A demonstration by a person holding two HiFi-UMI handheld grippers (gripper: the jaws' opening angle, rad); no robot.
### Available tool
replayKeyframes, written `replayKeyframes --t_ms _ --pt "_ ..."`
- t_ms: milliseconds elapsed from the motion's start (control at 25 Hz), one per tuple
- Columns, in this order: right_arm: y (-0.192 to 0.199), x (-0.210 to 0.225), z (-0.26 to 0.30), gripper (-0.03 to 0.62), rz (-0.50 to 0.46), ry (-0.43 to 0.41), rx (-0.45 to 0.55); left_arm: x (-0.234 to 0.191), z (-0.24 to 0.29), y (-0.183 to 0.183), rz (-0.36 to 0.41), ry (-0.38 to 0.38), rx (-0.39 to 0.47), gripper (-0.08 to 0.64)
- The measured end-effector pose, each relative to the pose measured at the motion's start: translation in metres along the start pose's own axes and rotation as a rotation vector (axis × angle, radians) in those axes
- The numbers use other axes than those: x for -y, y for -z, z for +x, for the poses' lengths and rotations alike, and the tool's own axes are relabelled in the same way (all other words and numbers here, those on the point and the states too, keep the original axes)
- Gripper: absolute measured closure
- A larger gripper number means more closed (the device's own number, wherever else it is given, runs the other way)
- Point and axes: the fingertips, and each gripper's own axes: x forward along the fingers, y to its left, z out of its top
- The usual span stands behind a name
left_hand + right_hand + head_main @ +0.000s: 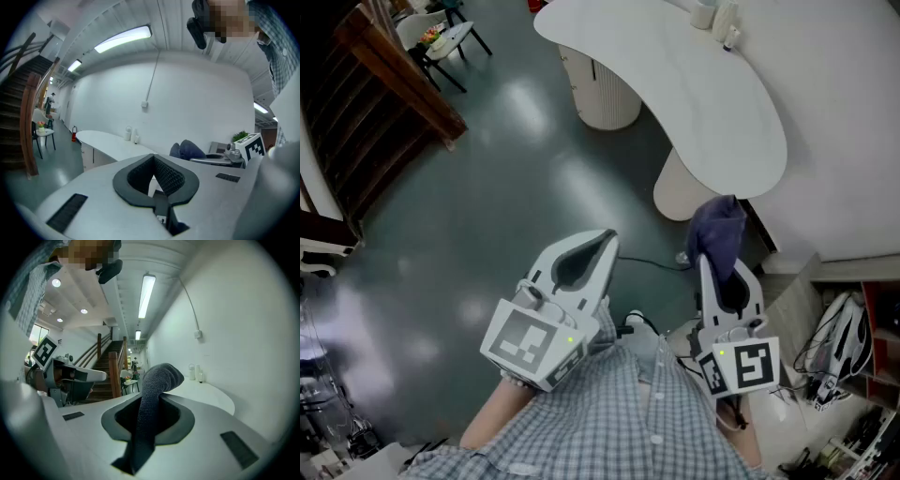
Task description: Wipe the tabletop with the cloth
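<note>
The white curved tabletop (675,84) lies ahead of me, beyond both grippers, and also shows in the left gripper view (112,143) and the right gripper view (206,397). My right gripper (719,277) is shut on a dark blue cloth (719,230), which sticks up out of the jaws and folds over at the top (157,380). It hangs near the table's near end, over the floor. My left gripper (581,258) is held to the left of it, shut with nothing between its black pads (176,180). Neither gripper touches the table.
A jug and small bottles (717,14) stand at the table's far end by the white wall. Two round pedestals (684,192) carry the table. A wooden staircase (394,66) and a small table with chairs (441,37) stand at far left. Cables and gear (844,347) lie at right.
</note>
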Motion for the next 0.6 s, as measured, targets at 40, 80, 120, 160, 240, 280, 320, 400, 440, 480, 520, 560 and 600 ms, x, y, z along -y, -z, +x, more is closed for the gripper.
replayKeyframes --t_ms 40,80,120,160,240,280,320,400,440,480,520,560,600 --pt "0.000 -0.001 0.000 0.540 -0.002 -0.003 -0.001 0.000 0.000 0.000 0.001 0.000 0.000 0.555" --pt "0.000 -0.001 0.001 0.540 -0.005 -0.005 -0.002 0.000 0.001 0.000 0.001 0.000 0.000 0.555" --pt "0.000 -0.002 0.001 0.540 -0.007 -0.007 -0.003 0.000 0.001 -0.001 0.002 0.000 0.000 0.555" --pt "0.000 -0.002 0.002 0.540 -0.008 -0.008 -0.004 0.000 0.001 -0.001 0.003 0.001 0.000 0.555" --pt "0.000 -0.003 0.002 0.540 -0.010 -0.009 -0.005 -0.001 0.001 0.000 0.003 0.002 -0.001 0.555" --pt "0.000 -0.005 0.002 0.540 -0.010 -0.009 -0.005 -0.001 0.000 0.000 0.002 0.003 -0.001 0.555" --pt "0.001 -0.006 0.002 0.540 -0.011 -0.009 -0.005 -0.002 -0.001 0.001 0.002 0.004 -0.002 0.555" --pt "0.001 -0.010 0.003 0.540 -0.013 -0.009 -0.005 -0.003 -0.004 0.002 0.002 0.006 -0.003 0.555" --pt "0.001 -0.012 0.003 0.540 -0.015 -0.009 -0.006 -0.004 -0.005 0.002 0.002 0.007 -0.003 0.555" --pt "0.001 -0.013 0.004 0.540 -0.015 -0.009 -0.007 -0.006 -0.006 0.002 0.002 0.007 -0.003 0.555" --pt "0.000 -0.015 0.004 0.540 -0.015 -0.009 -0.007 -0.007 -0.007 0.001 0.001 0.007 -0.002 0.555" --pt "0.000 -0.016 0.005 0.540 -0.014 -0.008 -0.009 -0.008 -0.007 0.001 0.000 0.008 -0.002 0.555" --pt "0.000 -0.017 0.006 0.540 -0.011 -0.007 -0.010 -0.010 -0.008 0.001 -0.001 0.008 -0.002 0.555"
